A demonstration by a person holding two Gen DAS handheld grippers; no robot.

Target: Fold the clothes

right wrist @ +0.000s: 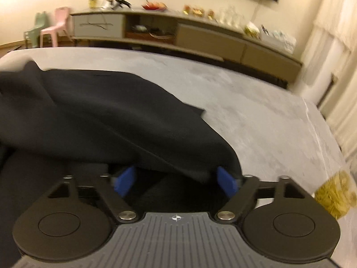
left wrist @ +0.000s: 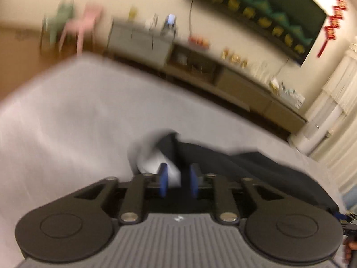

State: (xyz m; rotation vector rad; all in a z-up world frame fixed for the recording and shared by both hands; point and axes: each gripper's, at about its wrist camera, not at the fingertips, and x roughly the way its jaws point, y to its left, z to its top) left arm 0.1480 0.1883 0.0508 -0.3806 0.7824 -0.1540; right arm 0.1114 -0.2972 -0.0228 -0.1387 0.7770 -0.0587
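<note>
Nearest the left wrist camera, the left gripper (left wrist: 178, 182) shows its blue pads (left wrist: 163, 179) parallel with a narrow gap between them. Nothing is pressed in that gap; a pale patch, too blurred to name, and the edge of the black garment (left wrist: 256, 169) lie just beyond the tips. The heavy smear across this view suggests a hand in transit rather than one settled for a grasp.

Nearest the right wrist camera, the right gripper (right wrist: 177, 182) stands wide open, its pads (right wrist: 125, 181) splayed outward. A fold of the black garment drapes over and between the tips, but neither pad presses on it; the wide stance probably serves to straddle the thick fold before a pinch.

Farther out, the garment lies bunched on the grey bed surface (right wrist: 256, 111), one pointed corner reaching toward bare fabric. No neat fold is visible, so the task appears at an early stage.

Beyond the bed, a long low sideboard (right wrist: 200, 40) lines the wall, with a pink chair (right wrist: 55, 29) at its left end.
</note>
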